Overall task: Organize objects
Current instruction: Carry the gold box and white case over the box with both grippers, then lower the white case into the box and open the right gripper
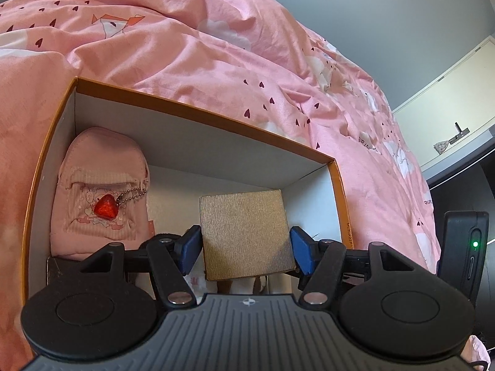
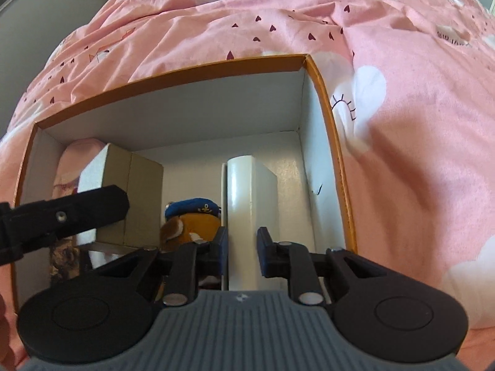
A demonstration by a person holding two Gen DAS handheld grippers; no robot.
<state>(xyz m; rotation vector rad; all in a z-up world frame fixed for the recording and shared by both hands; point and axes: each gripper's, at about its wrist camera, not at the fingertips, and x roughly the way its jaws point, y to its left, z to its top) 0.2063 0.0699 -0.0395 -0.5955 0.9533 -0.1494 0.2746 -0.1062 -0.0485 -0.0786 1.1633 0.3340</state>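
Kraft box [image 1: 246, 235] sits between left hand-held gripper [image 1: 246, 247] pads [image 1: 190, 244].

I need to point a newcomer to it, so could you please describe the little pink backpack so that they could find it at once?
On the pink bedspread sits an open orange-rimmed box with white walls. The pink backpack stands in the box's far left corner in the left wrist view, left of the tan box between the left tongs. Only it carries a red heart charm on a bead chain.
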